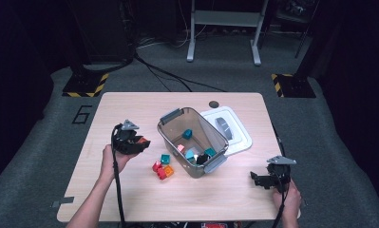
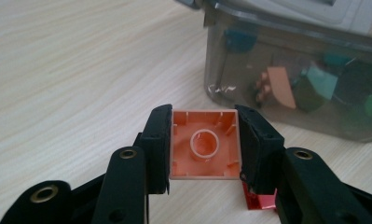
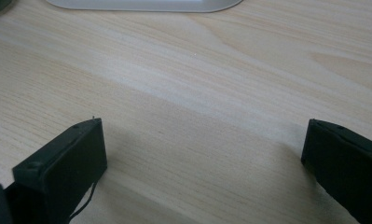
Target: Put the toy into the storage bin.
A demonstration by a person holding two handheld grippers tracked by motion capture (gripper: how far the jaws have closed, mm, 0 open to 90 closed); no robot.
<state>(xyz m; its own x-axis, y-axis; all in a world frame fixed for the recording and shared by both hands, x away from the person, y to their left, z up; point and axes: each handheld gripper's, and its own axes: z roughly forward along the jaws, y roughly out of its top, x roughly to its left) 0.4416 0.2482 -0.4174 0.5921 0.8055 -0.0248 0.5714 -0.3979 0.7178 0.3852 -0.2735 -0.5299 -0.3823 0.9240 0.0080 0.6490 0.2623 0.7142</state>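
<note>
My right gripper (image 1: pixel 268 179) rests at the near right corner of the desk (image 1: pixel 130 102), its fingers (image 3: pixel 62 163) spread wide with nothing but bare wood between them. My left gripper (image 1: pixel 138 142), at the left side of the desk, has its fingers (image 2: pixel 158 140) clamped on the two opposite sides of an orange block (image 2: pixel 204 142), hollow underside towards the camera, held clear above the wood. To do this step well I judge I should keep the squeeze steady, carry the block right and over the near rim of the clear bin (image 1: pixel 170 137), and let go only once it hangs above the opening. A small heap of loose blocks (image 1: pixel 162 167) lies on the desk just left of the bin, so I want enough height to pass above them and the wall. Inside the bin sit more blocks. Beyond, on the far right, the white lid (image 1: pixel 239 137) lies flat beside it.
</note>
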